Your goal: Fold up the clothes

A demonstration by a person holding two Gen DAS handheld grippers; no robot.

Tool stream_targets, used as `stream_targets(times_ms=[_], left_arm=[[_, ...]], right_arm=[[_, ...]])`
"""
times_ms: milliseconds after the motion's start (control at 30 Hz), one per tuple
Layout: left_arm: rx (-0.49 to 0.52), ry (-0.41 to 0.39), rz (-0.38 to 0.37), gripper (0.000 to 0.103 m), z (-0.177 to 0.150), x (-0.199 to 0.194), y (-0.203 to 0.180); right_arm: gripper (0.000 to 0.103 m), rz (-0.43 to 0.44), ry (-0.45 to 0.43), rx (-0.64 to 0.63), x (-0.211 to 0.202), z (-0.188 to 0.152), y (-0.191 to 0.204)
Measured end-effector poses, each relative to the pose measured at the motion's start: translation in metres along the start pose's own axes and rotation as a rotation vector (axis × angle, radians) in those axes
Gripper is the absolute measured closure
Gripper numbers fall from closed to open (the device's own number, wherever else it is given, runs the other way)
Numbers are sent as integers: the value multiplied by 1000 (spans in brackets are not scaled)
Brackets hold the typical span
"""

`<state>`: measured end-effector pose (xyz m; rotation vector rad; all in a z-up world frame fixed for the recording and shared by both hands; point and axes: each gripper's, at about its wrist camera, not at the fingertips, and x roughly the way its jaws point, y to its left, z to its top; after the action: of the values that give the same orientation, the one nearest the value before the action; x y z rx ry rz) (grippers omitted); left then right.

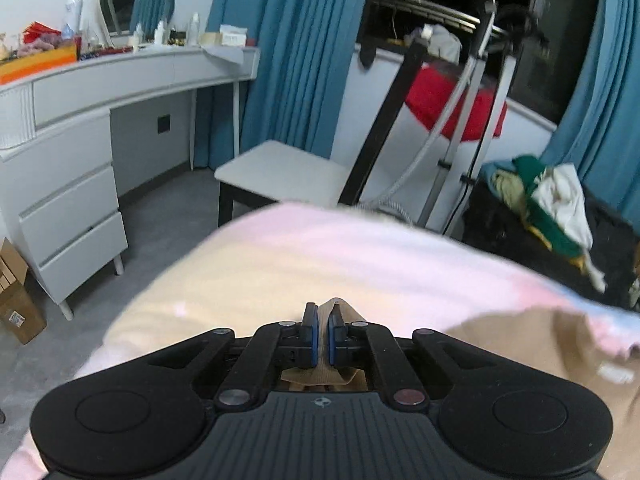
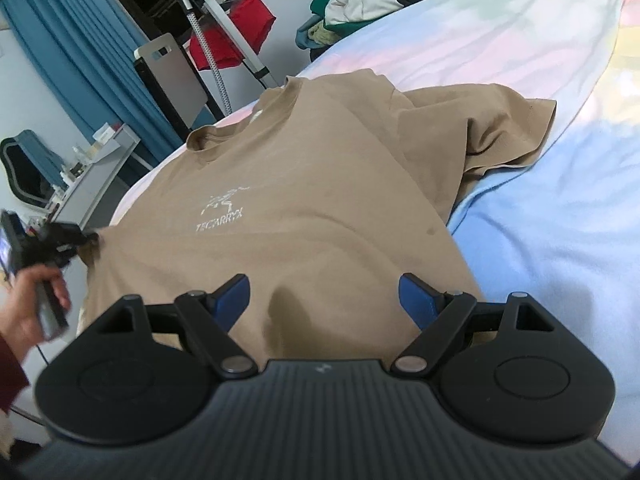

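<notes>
A tan T-shirt (image 2: 304,200) with a white chest logo lies front-up on the pastel bedsheet (image 2: 560,208), its right sleeve bunched at the far right. My right gripper (image 2: 324,300) is open, hovering just over the shirt's lower body. My left gripper (image 1: 323,330) is shut on a fold of the tan shirt (image 1: 520,344) at the bed's edge. In the right wrist view the left gripper (image 2: 86,240) grips the shirt's left side, held by a hand.
A white desk (image 1: 80,128) with drawers and clutter, a white stool (image 1: 280,172), blue curtains (image 1: 288,52), a garment steamer stand (image 1: 460,120) and a pile of clothes (image 1: 548,200) stand beyond the bed. Cardboard boxes (image 1: 16,304) sit on the floor.
</notes>
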<state>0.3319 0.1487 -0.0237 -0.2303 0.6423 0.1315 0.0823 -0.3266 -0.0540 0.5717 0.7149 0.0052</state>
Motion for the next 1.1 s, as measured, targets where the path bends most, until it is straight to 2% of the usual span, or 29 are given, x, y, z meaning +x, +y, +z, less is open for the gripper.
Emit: stream_targets(times_ms=[100,167,233,300,400,500,533,600,700,800,933,967,1033,1100], left_arm=[[25,6,-23,94,-10,-11,1],[36,3,-46,83,-16,-30,1],[47,1,-68,66,-22,-48,0],[58,-2,-91,54,-28,-67,0],[75,-5,-124,47,-38,-95,-1],[80,17,-177,38,-72,-144,-10],[81,26,-195,37,-85,-161,-13],[83,43,-232,34,-110,-195,-19],[102,77,-284,31,-151,-233,-33],[63,95,-352,27,-189,-260,-43],[46,135,-400,26,-227,-269,-51],[50,141,-399,26,-233,-269,-53],[59,153,-391,25,-236,-263,-54],[60,155,-384,25,-239,-257,-56]], right_arm=[[20,4,-6,10,2,2,-3],[20,12,-12,21,1,5,-4],[20,22,-26,30,-3,7,-5],[20,36,-47,48,-9,10,-8],[20,65,-90,93,-22,18,-17],[24,84,-143,169,-38,30,-33],[25,89,-160,195,-43,34,-40],[39,95,-183,257,-51,41,-55],[45,100,-196,356,-59,52,-80],[45,84,-212,419,-62,59,-96],[46,52,-226,463,-52,73,-120],[46,52,-210,483,-46,75,-127],[53,44,-185,526,-31,80,-145],[54,37,-172,553,-17,83,-162]])
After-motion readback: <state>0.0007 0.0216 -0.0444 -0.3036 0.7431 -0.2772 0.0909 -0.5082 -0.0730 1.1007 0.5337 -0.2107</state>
